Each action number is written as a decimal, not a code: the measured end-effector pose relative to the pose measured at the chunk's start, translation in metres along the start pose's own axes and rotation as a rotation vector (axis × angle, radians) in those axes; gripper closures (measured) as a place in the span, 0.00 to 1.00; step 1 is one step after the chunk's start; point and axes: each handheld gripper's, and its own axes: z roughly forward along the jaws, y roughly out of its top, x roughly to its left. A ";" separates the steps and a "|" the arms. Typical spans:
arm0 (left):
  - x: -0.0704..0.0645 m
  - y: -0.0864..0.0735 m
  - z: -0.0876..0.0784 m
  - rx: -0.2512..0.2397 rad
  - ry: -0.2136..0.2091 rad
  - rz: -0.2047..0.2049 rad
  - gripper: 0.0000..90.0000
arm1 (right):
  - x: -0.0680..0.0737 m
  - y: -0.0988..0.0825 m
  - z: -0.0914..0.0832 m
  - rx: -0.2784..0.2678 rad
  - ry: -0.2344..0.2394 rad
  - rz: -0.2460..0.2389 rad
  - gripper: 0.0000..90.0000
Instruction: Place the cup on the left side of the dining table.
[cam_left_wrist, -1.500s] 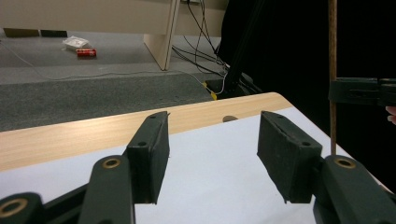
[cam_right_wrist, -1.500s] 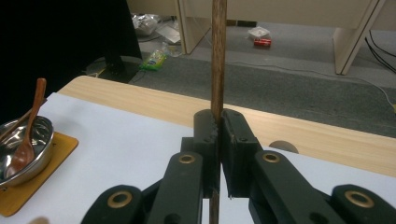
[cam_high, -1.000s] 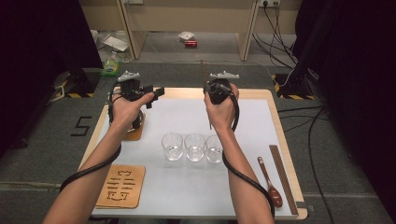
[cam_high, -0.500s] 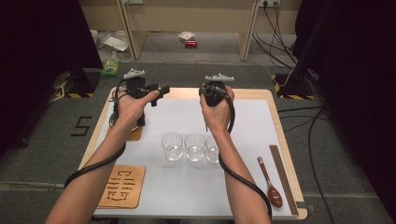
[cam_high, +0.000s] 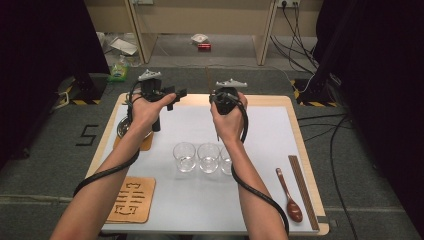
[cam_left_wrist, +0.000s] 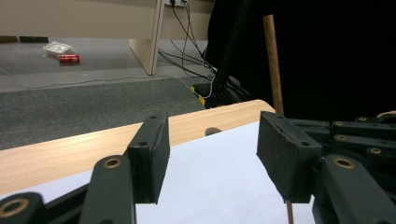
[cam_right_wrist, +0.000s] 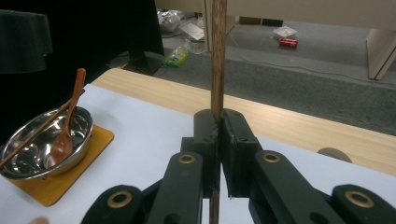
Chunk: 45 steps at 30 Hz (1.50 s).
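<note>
My right gripper (cam_high: 216, 98) (cam_right_wrist: 218, 126) is held above the far middle of the table, shut on a brown wooden chopstick (cam_right_wrist: 218, 56). The stick stands upright between the jaws, and its lower end (cam_high: 218, 132) hangs below the hand. My left gripper (cam_high: 175, 96) (cam_left_wrist: 210, 154) is to its left, pointing toward it, open with nothing between the jaws. In the left gripper view the chopstick (cam_left_wrist: 272, 60) rises just behind the right jaw.
Three clear glasses (cam_high: 208, 157) stand in a row mid-table. A steel bowl (cam_high: 122, 129) (cam_right_wrist: 42, 140) on an orange mat holds a wooden spoon (cam_right_wrist: 70, 116) and a stick. A carved wooden trivet (cam_high: 131, 199) lies front left. A spoon (cam_high: 290, 197) and a chopstick (cam_high: 302, 190) lie at the right edge.
Both hands have edged a little toward the far side of the table. The grip on the chopstick and the left jaws' opening look the same.
</note>
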 end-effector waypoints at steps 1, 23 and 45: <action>-0.001 0.001 0.001 -0.002 -0.002 -0.001 0.48 | 0.000 0.000 0.000 -0.002 0.003 -0.004 0.95; -0.017 0.015 0.024 -0.008 -0.049 0.010 0.50 | 0.012 0.001 0.003 -0.009 0.034 -0.011 0.95; -0.024 0.010 0.047 0.010 -0.085 -0.036 0.66 | 0.019 0.002 0.004 -0.021 0.055 -0.022 0.95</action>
